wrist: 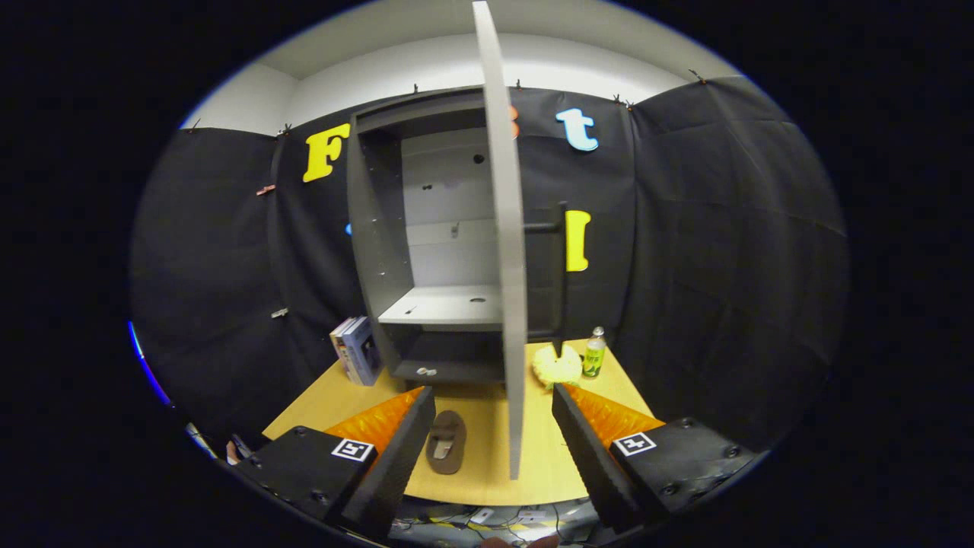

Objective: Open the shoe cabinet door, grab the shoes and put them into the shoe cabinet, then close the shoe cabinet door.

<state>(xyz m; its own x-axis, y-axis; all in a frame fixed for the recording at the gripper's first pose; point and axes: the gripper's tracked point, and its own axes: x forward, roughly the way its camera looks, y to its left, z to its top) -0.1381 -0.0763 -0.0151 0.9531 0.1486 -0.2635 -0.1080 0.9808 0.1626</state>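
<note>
- On the smooth wooden bench (472, 468), a flat brown shoe (446, 441) lies just ahead of the hand-held gripper (493, 403), whose fingers are spread wide, holding nothing.
- Beyond, the grey shoe cabinet (426, 228) stands open, its thin door (506, 251) edge-on.

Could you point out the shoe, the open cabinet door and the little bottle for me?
shoe (446, 442): gripper view, its insole, between the open jaws.
cabinet door (508, 251): gripper view, its inner face.
bottle (594, 355): gripper view, its label.
</note>
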